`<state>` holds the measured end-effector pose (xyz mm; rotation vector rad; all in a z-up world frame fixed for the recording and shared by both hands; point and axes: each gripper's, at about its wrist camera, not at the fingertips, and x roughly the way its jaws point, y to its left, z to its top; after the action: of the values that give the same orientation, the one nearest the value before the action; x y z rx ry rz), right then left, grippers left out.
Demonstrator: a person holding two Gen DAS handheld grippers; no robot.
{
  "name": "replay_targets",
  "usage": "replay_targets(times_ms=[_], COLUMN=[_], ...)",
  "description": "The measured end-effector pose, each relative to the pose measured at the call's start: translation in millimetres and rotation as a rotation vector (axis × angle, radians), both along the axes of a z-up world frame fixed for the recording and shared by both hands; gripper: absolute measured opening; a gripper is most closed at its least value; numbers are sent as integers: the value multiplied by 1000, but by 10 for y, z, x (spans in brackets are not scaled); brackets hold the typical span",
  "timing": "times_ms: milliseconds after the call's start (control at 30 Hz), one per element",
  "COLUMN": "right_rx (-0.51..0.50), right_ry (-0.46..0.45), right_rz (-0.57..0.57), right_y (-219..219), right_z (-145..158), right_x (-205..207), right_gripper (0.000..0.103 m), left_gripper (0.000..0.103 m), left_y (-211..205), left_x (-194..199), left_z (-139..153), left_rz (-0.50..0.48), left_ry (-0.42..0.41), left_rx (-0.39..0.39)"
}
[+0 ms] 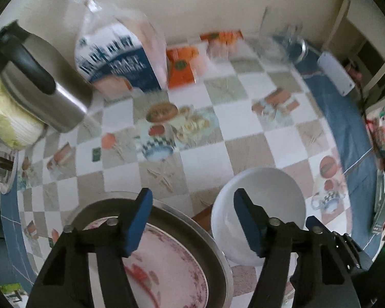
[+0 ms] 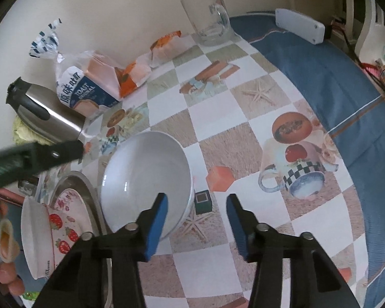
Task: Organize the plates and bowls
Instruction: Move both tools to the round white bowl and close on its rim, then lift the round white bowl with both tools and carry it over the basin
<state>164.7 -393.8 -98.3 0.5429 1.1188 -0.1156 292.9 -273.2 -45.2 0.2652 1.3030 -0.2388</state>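
Right now both of your tools are spread wide and hold nothing. Your right tool point(image 2: 196, 224) sits low in its frame with the white bowl point(image 2: 145, 179) just up and left of it; the left blue pad already overlaps the bowl's near rim, so the rim lies between the pads or just beside them, and I cannot tell if it touches. Your left tool point(image 1: 192, 220) hangs over the gap between that same white bowl point(image 1: 264, 205), at lower right of its frame, and the flowered plate point(image 1: 172, 264) at lower left, which rests inside a grey metal tray point(image 1: 218, 251).

My reading is that the right tool is the nearer one for the bowl, since it only needs a small shift left to straddle the rim.

The bowl is smooth, glossy, deep and round, likely ceramic and slippery at the lip. The plate is shallow with a pink floral border. A strawberry-printed bowl point(image 2: 42, 233) stands tilted at lower left of the right view. The counter point(image 2: 218, 143) wears a slick checkered printed cloth.
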Motion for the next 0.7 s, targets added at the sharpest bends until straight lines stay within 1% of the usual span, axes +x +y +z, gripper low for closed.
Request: replay_targets(times_ms=[33,67,100,133,167,200,267,300,367,533,700], right_rx=[4,8,11,16,24,31,41,34,31,46,58], right_ry=[1,3,5,6,3,-3,-15,-14,-15,-23,-31], right_rz=[1,1,1,1,4,8,15,15,15,12,9], right_y=[3,6,9,15,21,27,44,56,57,32,24], right_z=[-15,-34,-48,-62,-71,-74,-68,-65,-66,-85,-87], right_x=[5,10,13,17,20,24,29,32,33,34,24], right_gripper=[42,38,33,31,28,23,16,16,16,14,14], left_gripper=[60,55,53,51,46,39,33,29,23,15,14], left_y=[-19,-38,-57,-73,-83,-101,-118,-128,-137,-152,-157], left_x=[1,4,9,8,10,11,13,16,15,-5,-44], left_z=[-41,-85,-132,-179,-218,-267,-318,-356,-402,-497,-503], left_rz=[-4,-7,-10,-13,-15,-19,-21,-23,-24,-28,-32], left_ry=[8,18,29,43,52,65,77,86,99,122,111], left_rx=[4,8,9,7,5,5,8,6,-2,-24,-36])
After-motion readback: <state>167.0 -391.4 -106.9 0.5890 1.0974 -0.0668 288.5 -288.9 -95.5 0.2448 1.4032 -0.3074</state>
